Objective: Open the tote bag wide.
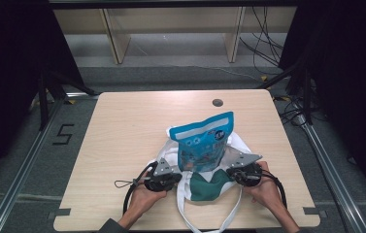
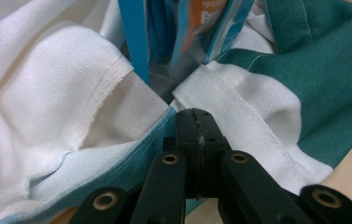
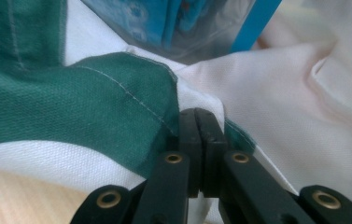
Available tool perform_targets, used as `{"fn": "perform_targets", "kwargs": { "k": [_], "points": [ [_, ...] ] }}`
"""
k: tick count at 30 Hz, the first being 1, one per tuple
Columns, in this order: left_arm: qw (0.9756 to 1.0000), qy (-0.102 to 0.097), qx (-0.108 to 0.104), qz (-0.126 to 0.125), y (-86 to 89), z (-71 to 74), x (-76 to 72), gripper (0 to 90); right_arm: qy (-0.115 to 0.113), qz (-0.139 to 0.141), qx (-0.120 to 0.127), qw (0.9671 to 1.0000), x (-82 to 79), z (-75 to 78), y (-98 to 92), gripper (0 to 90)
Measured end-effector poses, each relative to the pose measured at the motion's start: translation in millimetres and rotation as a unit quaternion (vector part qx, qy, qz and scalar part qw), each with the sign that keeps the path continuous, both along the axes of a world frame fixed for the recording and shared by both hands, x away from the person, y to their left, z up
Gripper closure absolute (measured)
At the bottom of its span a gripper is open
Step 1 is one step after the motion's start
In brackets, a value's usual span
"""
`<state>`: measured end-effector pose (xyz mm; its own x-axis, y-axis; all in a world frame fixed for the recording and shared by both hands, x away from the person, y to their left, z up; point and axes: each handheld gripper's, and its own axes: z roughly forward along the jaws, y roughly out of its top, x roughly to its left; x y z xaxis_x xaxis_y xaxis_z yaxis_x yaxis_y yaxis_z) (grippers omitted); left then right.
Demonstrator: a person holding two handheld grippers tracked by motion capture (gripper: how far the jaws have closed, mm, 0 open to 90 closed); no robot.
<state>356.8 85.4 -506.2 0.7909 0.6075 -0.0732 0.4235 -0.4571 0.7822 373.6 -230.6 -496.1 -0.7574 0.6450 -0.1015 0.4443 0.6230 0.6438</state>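
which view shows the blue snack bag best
The high view: the whole blue snack bag stands in the white and green cloth bag. The left gripper view gives a close strip of it; the right gripper view shows its bottom edge.

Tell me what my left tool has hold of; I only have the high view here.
Observer: In the left gripper view the left tool is shut on the bag's white cloth edge, near a teal trim.
Operator: And the right tool?
Observer: The right tool is shut on the bag too, where the green panel meets the white cloth.
Operator: Is the blue packet clear of the tools?
Observer: Yes. In both gripper views the blue packet sits beyond the jaw tips, with cloth between, and it reaches down into the bag's mouth.
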Motion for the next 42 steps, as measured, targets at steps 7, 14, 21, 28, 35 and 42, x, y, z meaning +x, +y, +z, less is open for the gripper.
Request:
{"fn": "perform_targets", "kwargs": {
  "k": [7, 14, 21, 28, 35, 42],
  "points": [
    [0.9995, -0.016, 0.005, 0.028, 6.7, -5.2, 16.3, 89.4, -0.017, -0.005, 0.009, 0.9998, 6.5, -4.7, 7.1, 90.0],
    [0.9987, -0.02, 0.002, 0.047, 11.1, -6.7, 29.4, 89.4, -0.005, -0.01, 0.011, 0.9999, 12.0, -3.5, 10.8, 90.0],
    [0.9988, -0.031, 0.005, 0.038, 14.4, 5.7, 28.1, 84.4, -0.062, 0.004, 0.08, 0.9949, 3.6, 40.4, -4.1, 81.6],
    [0.9918, -0.068, -0.069, 0.083, 47.8, 48.2, 36.7, 79.0, -0.122, -0.026, 0.077, 0.9892, 16.7, 80.5, -17.5, 69.5],
    [0.9871, -0.066, -0.045, 0.139, 60.5, 45.5, 73.2, 69.8, -0.095, -0.019, 0.005, 0.9953, 48.6, 57.3, -14.7, 78.4],
    [0.989, -0.052, -0.012, 0.138, 50.2, 21.2, 109.6, 85.3, -0.102, -0.081, 0.036, 0.9908, 89.0, 44.0, -28.8, 88.8]
  ]
}}
